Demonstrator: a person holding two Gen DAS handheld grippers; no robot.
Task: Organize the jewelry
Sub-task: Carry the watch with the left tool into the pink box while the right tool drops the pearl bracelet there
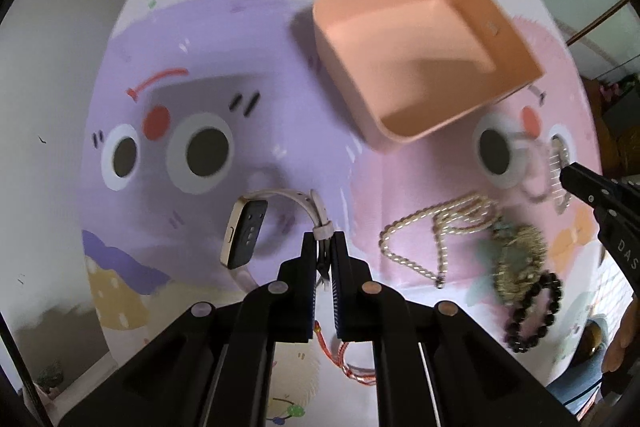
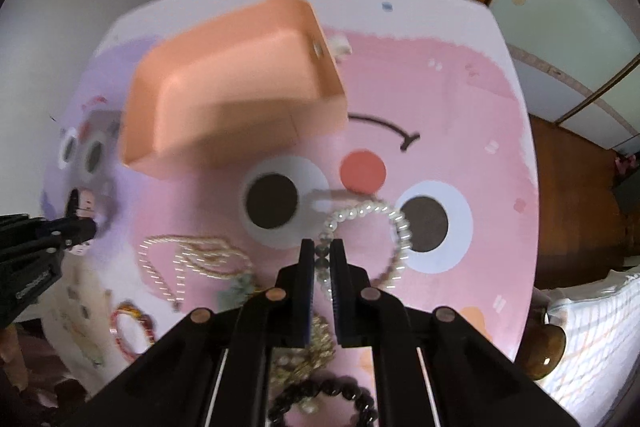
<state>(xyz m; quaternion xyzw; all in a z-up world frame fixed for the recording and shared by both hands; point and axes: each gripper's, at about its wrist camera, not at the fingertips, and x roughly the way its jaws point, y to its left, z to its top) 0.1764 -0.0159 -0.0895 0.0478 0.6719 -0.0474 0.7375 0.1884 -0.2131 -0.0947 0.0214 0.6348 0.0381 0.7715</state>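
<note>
My left gripper [image 1: 323, 241] is shut on the pale strap of a gold-cased smartwatch [image 1: 245, 233], which hangs just above the purple mat. In the right wrist view my right gripper [image 2: 323, 250] is shut on a white pearl bracelet [image 2: 376, 223]; its loop dangles over the pink mat. An empty peach box [image 1: 424, 59] sits behind both, and is also seen as the peach box [image 2: 228, 95] from the right. The right gripper's tip [image 1: 570, 175] shows at the left view's right edge with the pearl bracelet [image 1: 558, 163].
On the pink mat lie a twisted pearl necklace [image 1: 436, 227], a gold-green tangle [image 1: 516, 259] and a dark bead bracelet [image 1: 534, 315]. A red cord bracelet [image 1: 352, 363] lies under my left gripper. The round table edge [image 2: 528, 187] drops to a wooden floor.
</note>
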